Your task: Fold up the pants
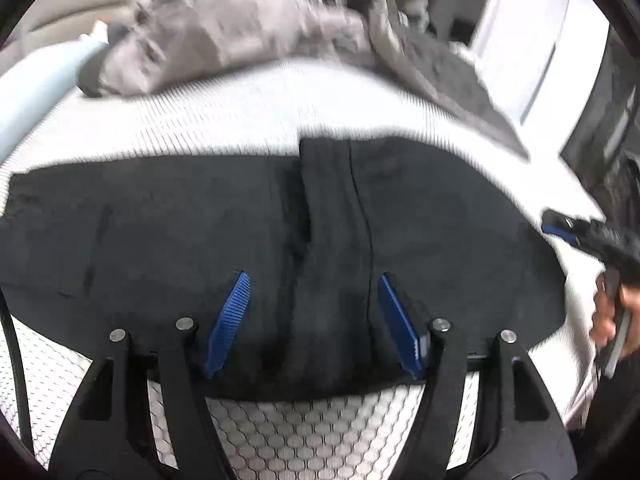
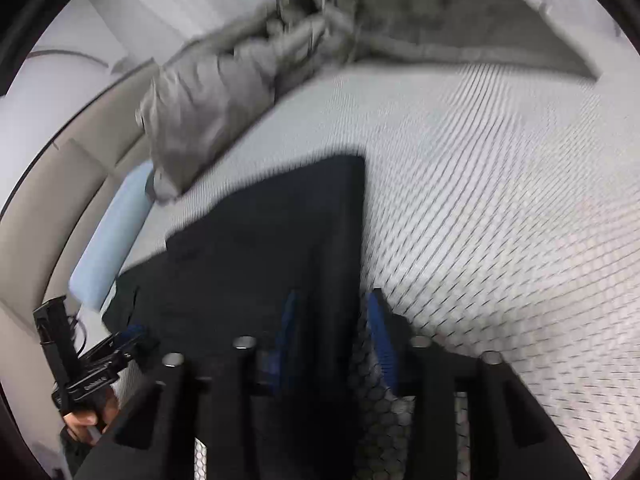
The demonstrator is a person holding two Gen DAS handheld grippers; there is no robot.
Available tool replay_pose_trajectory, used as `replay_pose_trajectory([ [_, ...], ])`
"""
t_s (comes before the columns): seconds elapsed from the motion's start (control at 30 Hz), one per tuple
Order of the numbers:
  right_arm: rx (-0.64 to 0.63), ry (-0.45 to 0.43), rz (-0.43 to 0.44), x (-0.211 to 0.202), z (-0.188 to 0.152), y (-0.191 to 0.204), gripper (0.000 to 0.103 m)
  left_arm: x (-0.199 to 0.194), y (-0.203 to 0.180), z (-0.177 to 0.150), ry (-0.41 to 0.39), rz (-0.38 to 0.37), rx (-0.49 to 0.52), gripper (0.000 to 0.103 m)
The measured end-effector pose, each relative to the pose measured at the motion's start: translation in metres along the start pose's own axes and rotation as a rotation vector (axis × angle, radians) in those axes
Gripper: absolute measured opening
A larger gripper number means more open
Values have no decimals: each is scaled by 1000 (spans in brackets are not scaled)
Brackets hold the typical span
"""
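Left wrist view, left gripper (image 1: pixel 314 320) spread wide above black pants (image 1: pixel 160 232), right gripper (image 2: pixel 332 336) parted over their edge

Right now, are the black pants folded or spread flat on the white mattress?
Folded. The black pants lie as a compact block with one layer's edge stepping across the middle, on the white mattress; fold count cannot tell.

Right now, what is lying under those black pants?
The black pants lie on a white mattress with a hexagon-quilted cover, which shows all around them. Whatever sits directly beneath the cloth is covered. Behind them lies a crumpled grey blanket.
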State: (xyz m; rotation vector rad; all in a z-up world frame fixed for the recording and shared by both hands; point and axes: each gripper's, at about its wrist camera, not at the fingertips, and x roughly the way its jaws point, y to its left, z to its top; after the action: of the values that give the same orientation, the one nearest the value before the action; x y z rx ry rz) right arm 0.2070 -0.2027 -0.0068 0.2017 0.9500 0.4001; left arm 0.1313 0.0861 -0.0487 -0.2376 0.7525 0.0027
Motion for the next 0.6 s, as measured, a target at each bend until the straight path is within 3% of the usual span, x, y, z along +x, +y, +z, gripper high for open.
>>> replay_pose_trajectory([
  [0.07, -57, -78, 8, -22, -1, 15, 44, -10, -5, 2, -37, -37, 16, 64],
  [0.13, -145, -100, 37, -32, -8, 38, 44, -10, -22, 0, -30, -101, 65, 65],
  [0.23, -258, -30, 54, -17, -26, 73, 44, 5, -57, -9, 65, -179, 208, 68],
  [0.33, -351, 115, 19, 24, -46, 93, 42, 24, -78, -20, 100, -129, 338, 68],
  [0.4, -374, 167, -40, 38, -51, 88, 40, 31, -69, -21, 152, -155, 293, 67],
  [0.47, -388, 151, -111, 36, -50, 75, 41, 27, -60, -21, 164, -183, 258, 66],
  [0.6, -327, 118, -226, 14, -41, 39, 45, 21, -43, -20, 143, -92, 253, 66],
])
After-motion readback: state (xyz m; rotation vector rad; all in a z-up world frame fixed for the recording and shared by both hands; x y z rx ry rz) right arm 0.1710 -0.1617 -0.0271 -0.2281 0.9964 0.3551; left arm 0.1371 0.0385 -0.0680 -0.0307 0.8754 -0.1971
